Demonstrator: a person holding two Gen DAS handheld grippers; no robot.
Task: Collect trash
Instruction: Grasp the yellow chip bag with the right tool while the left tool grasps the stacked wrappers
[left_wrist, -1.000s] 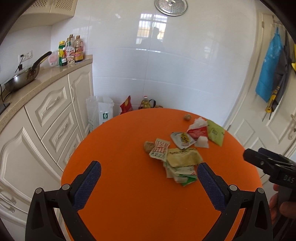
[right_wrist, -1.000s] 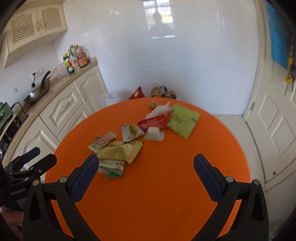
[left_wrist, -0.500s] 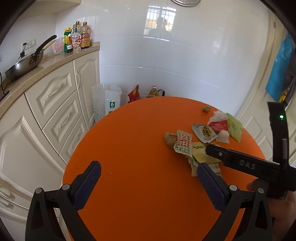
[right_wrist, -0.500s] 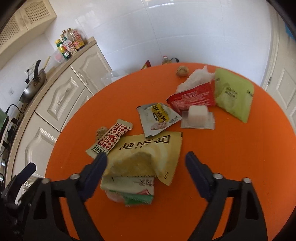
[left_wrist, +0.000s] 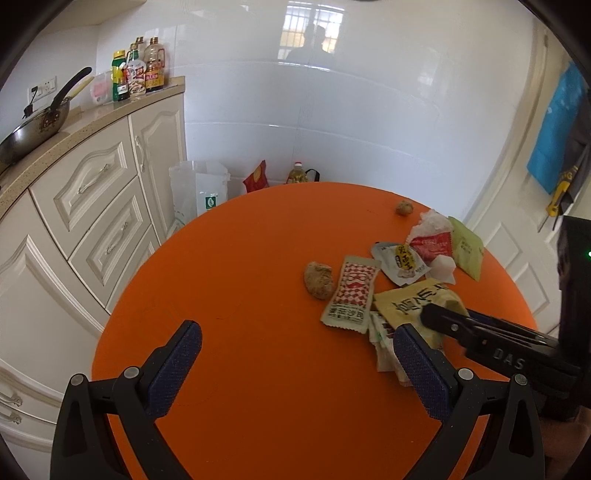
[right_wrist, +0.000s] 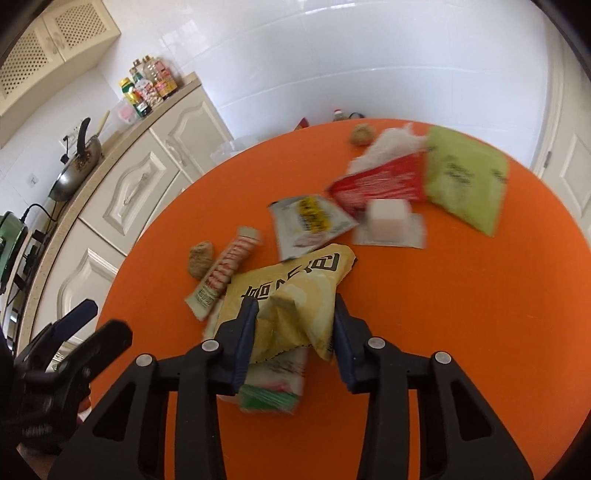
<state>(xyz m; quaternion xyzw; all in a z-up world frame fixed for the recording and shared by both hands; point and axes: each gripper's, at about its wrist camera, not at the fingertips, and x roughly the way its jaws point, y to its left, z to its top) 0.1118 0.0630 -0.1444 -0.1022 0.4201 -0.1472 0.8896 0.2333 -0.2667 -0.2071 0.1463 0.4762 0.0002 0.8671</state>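
R gripper (right_wrist: 293, 325) jaws just closed in, pinching yellow wrapper (right_wrist: 295, 291) to lift it off orange counter (right_wrist: 461, 314); L gripper (left_wrist: 295, 363) jaws spread, empty, waiting nearby.

A glossy white tiled wall (left_wrist: 332, 110) is being lit by a reflected barred window (left_wrist: 312, 27) ahead of the left gripper. Cream panelled kitchen cabinets (left_wrist: 96, 206) under a speckled beige countertop (left_wrist: 92, 118) are being seen to its left, a white panelled door (left_wrist: 517, 251) to its right.

The letters "DAS" stand on the right claw (left_wrist: 428, 318) (its black arm, white print).
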